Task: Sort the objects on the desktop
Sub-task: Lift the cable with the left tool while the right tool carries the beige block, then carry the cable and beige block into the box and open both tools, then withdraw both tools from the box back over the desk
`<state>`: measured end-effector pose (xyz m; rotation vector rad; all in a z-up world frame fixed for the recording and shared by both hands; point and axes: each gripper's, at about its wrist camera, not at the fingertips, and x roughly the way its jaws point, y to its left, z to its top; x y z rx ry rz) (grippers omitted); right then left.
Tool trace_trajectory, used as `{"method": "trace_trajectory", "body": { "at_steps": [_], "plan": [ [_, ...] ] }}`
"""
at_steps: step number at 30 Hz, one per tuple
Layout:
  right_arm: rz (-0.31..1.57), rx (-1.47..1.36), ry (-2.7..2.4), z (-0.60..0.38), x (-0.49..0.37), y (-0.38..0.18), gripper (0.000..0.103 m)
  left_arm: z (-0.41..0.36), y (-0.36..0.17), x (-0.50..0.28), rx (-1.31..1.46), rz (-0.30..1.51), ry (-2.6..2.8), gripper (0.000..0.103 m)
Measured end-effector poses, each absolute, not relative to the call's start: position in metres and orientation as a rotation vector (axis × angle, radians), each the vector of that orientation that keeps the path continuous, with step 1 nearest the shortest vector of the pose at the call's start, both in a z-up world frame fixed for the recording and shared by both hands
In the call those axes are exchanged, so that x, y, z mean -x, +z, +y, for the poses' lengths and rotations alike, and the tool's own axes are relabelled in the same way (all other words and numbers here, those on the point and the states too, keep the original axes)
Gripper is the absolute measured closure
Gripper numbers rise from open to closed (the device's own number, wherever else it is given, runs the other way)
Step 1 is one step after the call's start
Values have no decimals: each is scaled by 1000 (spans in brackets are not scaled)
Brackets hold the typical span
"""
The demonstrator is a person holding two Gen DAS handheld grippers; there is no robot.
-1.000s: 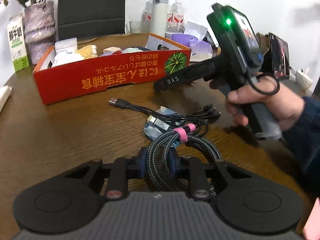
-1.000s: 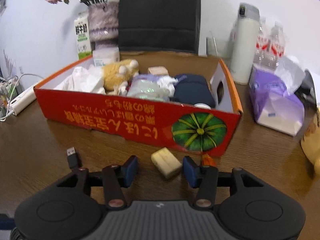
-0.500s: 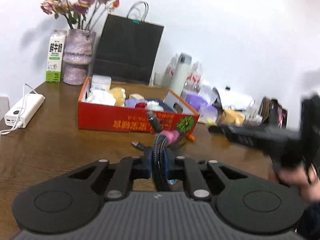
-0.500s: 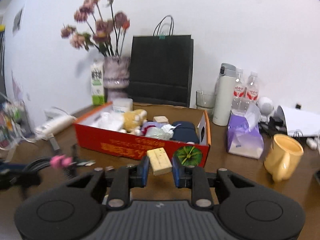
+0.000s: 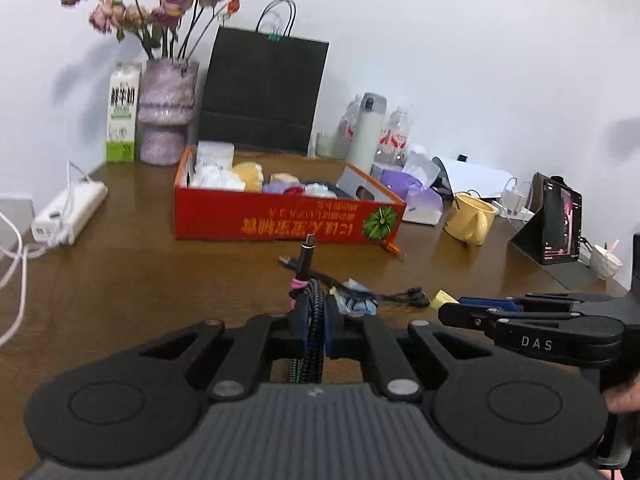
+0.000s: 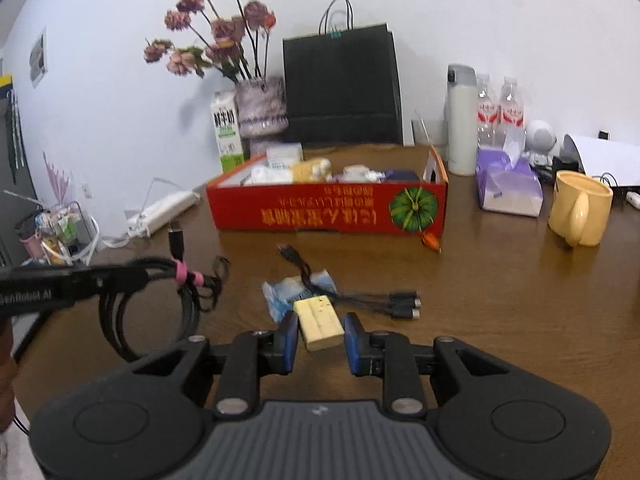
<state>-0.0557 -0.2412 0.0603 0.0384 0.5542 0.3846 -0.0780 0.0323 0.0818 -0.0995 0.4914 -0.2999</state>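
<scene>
My left gripper (image 5: pixel 316 326) is shut on a coiled braided cable (image 5: pixel 313 312) with a pink tie, held above the table; the coil hangs at the left of the right wrist view (image 6: pixel 160 280). My right gripper (image 6: pixel 320 338) is shut on a pale yellow block (image 6: pixel 320 322), lifted off the table. A red cardboard box (image 5: pixel 280 220) holding several items stands ahead, also in the right wrist view (image 6: pixel 320 212). A black multi-head cable (image 6: pixel 360 298) and a blue-white wrapper (image 6: pixel 288 290) lie on the table.
Behind the box are a vase (image 6: pixel 262 108), a milk carton (image 6: pixel 228 136), a black bag (image 6: pixel 342 84), a flask (image 6: pixel 462 120) and bottles. A tissue pack (image 6: pixel 508 184) and a yellow mug (image 6: pixel 580 208) stand right. A white power strip (image 5: pixel 70 212) lies left.
Both grippers have risen and pulled back from the box. The left lifted the braided cable off the table. The right closed on the yellow block and lifted it.
</scene>
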Motion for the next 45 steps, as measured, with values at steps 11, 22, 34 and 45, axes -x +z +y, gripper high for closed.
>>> {"method": "trace_trajectory", "body": {
  "at_steps": [11, 22, 34, 45],
  "plan": [
    [446, -63, 353, -243, -31, 123, 80, 30, 152, -24, 89, 372, -297, 96],
    [715, -157, 390, -189, -209, 103, 79, 35, 133, -193, 203, 566, -211, 94],
    [684, -189, 298, -189, -251, 101, 46, 37, 133, -237, 128, 537, -160, 33],
    [660, -80, 282, -200, -191, 97, 29, 33, 117, -167, 77, 609, -46, 5]
  ]
}}
